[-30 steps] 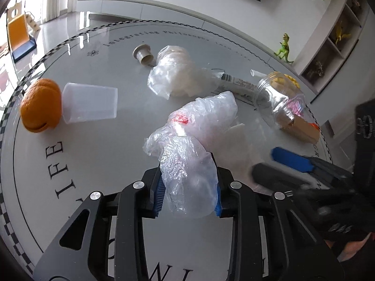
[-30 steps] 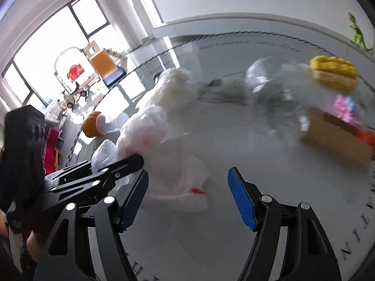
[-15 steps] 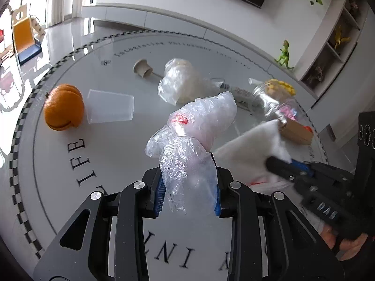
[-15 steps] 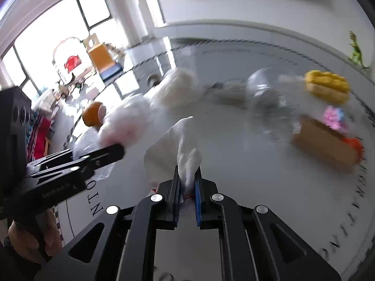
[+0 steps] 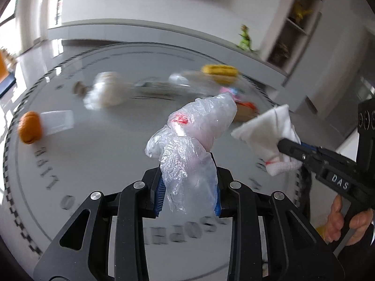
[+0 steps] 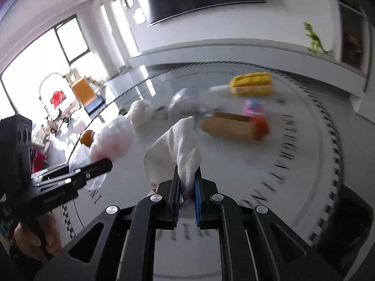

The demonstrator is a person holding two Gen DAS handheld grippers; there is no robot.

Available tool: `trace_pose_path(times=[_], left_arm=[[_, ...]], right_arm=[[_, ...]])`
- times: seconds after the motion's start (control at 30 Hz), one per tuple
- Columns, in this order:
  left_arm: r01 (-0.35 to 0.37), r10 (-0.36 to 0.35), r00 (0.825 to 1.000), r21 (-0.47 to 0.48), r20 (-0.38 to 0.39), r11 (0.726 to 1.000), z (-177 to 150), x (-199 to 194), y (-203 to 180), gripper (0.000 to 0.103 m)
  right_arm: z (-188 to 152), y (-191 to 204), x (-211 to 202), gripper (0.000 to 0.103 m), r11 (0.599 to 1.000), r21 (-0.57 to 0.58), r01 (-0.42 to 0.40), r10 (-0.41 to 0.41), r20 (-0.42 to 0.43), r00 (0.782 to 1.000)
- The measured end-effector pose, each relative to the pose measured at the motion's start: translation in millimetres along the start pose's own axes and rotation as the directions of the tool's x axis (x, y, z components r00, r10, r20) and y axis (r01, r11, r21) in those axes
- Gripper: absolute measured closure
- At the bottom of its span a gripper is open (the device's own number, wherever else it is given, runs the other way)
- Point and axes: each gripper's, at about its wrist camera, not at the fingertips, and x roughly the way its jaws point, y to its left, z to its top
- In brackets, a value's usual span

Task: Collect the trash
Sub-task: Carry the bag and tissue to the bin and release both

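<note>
Crinkly clear plastic fills the left gripper [image 5: 188,192]. It is a crumpled plastic bag [image 5: 194,138] with a small red mark on it. The blue pads pinch its lower end from both sides. The bag is long, and it points up and away from the gripper, leaning a bit to the right. Its fat top end hangs in the air above the round table [image 5: 98,164], not touching it.

The right gripper [image 6: 187,194] is squeezed tight on a white tissue [image 6: 178,149]. The tissue stands up out of the pads like a little tent, with its tip pointing up and away toward the far side of the table. A bit of red shows low down by the pads. In the left wrist view, the tissue [image 5: 269,133] sits to the right of the bag, near it but apart, and its loose end fans out to the left. A hand [image 5: 344,224] holds that gripper's handle.

Far back on the table, all blurry, are an orange [image 5: 29,127], a clear cup [image 5: 58,123] lying on its side just beside it, another white bag [image 5: 105,92], a yellow thing [image 5: 220,70] and a brown box [image 6: 229,126]. A green toy dinosaur [image 6: 315,41] stands on the ledge behind.
</note>
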Motion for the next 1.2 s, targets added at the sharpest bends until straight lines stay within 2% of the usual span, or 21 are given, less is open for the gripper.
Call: trace_pose_path(times=[0.2, 0.47, 0.73, 0.83, 1.0, 1.03, 1.07, 1.1, 1.13, 1.2], left_arm=[[0.099, -0.092, 0.994, 0.143, -0.054, 0.985, -10, 18, -82, 0.072], [0.247, -0.213, 0.966, 0.271, -0.149, 0.930, -25, 51, -179, 0.072], [0.374, -0.273, 0.915, 0.368, -0.298, 0.851, -54, 92, -269, 0.072], [0.408, -0.270, 0.893, 0.392, -0.360, 0.825, -66, 113, -293, 0.072], [0.433, -0.241, 0.868, 0.424, -0.433, 0.796, -82, 146, -324, 0.071], [0.440, -0.232, 0.860, 0.430, -0.455, 0.788, -84, 155, -330, 0.066], [0.431, -0.208, 0.859, 0.440, -0.468, 0.788, -87, 162, -335, 0.043], [0.405, -0.170, 0.864, 0.456, -0.474, 0.792, -88, 171, -339, 0.005], [0.390, -0.157, 0.872, 0.465, -0.463, 0.795, -90, 172, -340, 0.006], [0.390, -0.161, 0.875, 0.471, -0.456, 0.791, -91, 172, -341, 0.006]], right_arm=[[-18, -55, -51, 0.092, 0.994, 0.087, 0.065, -0.070, 0.050, 0.996], [-46, -121, -110, 0.091, 0.961, 0.198, 0.193, -0.215, 0.095, 0.972], [-87, -185, -151, 0.091, 0.872, 0.341, 0.351, -0.392, 0.055, 0.918], [-104, -211, -156, 0.091, 0.833, 0.397, 0.385, -0.425, 0.015, 0.905], [-121, -246, -149, 0.091, 0.776, 0.462, 0.430, -0.457, -0.059, 0.888], [-123, -253, -148, 0.086, 0.766, 0.473, 0.436, -0.458, -0.075, 0.886], [-124, -260, -146, 0.071, 0.747, 0.490, 0.449, -0.465, -0.097, 0.880], [-126, -265, -146, 0.061, 0.733, 0.501, 0.460, -0.477, -0.104, 0.873], [-126, -267, -149, 0.047, 0.722, 0.507, 0.471, -0.495, -0.098, 0.863], [-129, -266, -155, 0.044, 0.711, 0.508, 0.486, -0.521, -0.084, 0.849]])
